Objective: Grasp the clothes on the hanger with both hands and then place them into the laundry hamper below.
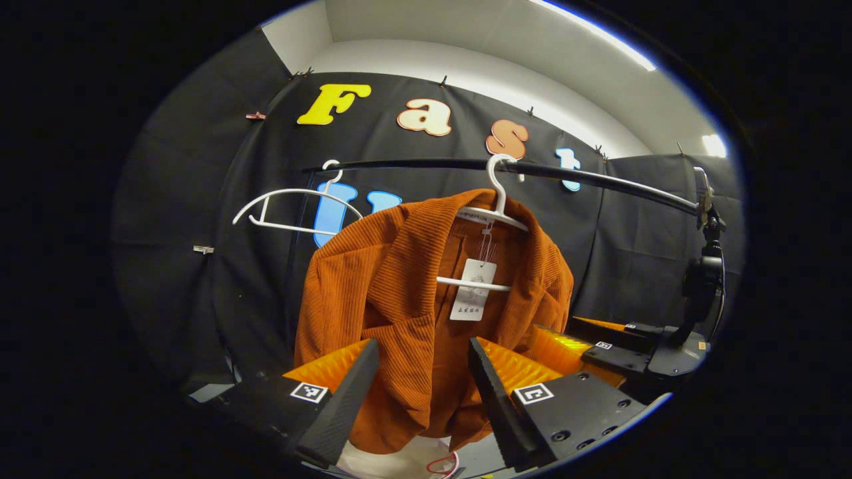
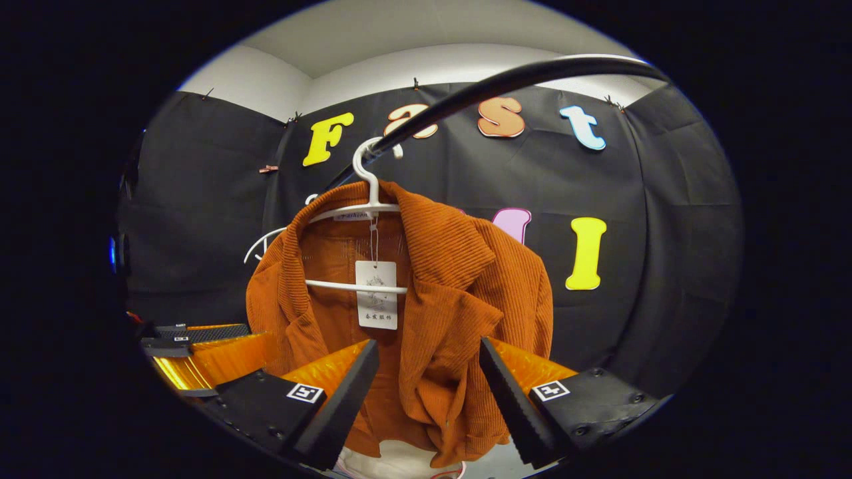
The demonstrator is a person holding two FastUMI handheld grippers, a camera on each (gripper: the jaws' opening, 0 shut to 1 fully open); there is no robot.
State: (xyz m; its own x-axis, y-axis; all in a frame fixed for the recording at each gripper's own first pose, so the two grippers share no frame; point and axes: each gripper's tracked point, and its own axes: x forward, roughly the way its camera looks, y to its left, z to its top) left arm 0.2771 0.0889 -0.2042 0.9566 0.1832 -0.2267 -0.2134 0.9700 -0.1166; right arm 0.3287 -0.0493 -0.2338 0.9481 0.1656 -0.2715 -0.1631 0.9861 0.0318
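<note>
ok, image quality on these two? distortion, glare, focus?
Left gripper view: fisheye bows the rail; ceiling light strip blows out; orange jacket sharp, ribbing legible. Right gripper view: the rail curves harder, no glare, the jacket evenly lit and crisp.

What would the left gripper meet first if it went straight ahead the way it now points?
Most likely the orange corduroy jacket on the white hanger: its lower front lies between the left gripper's open jaws. The remaining gap is hard to judge through the fisheye.

Black cloth (image 1: 253, 299) drapes the booth's walls beneath a white ceiling (image 1: 479, 40) lit by a strip light (image 1: 599, 36).
</note>
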